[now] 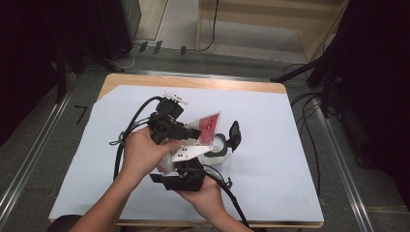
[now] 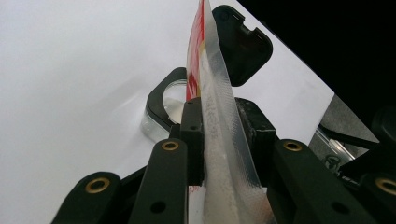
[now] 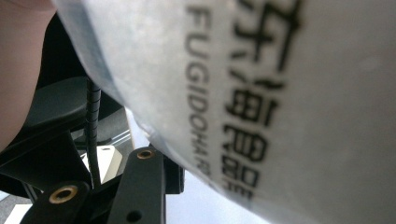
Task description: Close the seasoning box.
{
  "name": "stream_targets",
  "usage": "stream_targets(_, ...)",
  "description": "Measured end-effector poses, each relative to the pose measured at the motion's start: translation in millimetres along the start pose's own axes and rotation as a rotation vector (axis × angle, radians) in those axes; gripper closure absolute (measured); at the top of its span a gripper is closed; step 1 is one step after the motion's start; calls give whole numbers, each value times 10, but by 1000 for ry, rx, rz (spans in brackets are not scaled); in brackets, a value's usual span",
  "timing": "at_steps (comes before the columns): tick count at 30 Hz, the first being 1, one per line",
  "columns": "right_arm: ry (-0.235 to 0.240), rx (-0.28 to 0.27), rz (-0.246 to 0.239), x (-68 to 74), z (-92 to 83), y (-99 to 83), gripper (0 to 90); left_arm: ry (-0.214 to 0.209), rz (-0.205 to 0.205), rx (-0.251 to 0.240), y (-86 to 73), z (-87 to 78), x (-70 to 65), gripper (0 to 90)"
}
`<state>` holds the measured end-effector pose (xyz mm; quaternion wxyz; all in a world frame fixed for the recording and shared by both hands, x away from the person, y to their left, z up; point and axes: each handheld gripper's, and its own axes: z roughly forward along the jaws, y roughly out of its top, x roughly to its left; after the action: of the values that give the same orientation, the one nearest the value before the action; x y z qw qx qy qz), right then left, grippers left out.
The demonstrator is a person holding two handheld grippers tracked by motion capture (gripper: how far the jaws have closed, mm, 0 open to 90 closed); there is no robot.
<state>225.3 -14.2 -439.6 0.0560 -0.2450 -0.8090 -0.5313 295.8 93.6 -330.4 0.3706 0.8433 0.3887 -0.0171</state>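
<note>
At lower centre of the high view the right tool (image 1: pixel 186 180) grips the packet's (image 1: pixel 209 126) bottom, the left tool (image 1: pixel 193 133) pinches its sealed edge above mid-frame, and a careless tug could likely spill contents beside the open jar (image 1: pixel 218 151) on the tabletop (image 1: pixel 270 145).

A white-covered wooden table (image 1: pixel 270 88) stands on grey floor (image 1: pixel 29 140) strewn with cables (image 1: pixel 309 121).
</note>
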Motion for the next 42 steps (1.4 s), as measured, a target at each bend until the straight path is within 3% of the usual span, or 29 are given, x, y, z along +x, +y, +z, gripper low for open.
stream_targets(42, -4, 8, -4, 4, 5, -5, 627, -3, 3, 0, -14, 1, 4, 748)
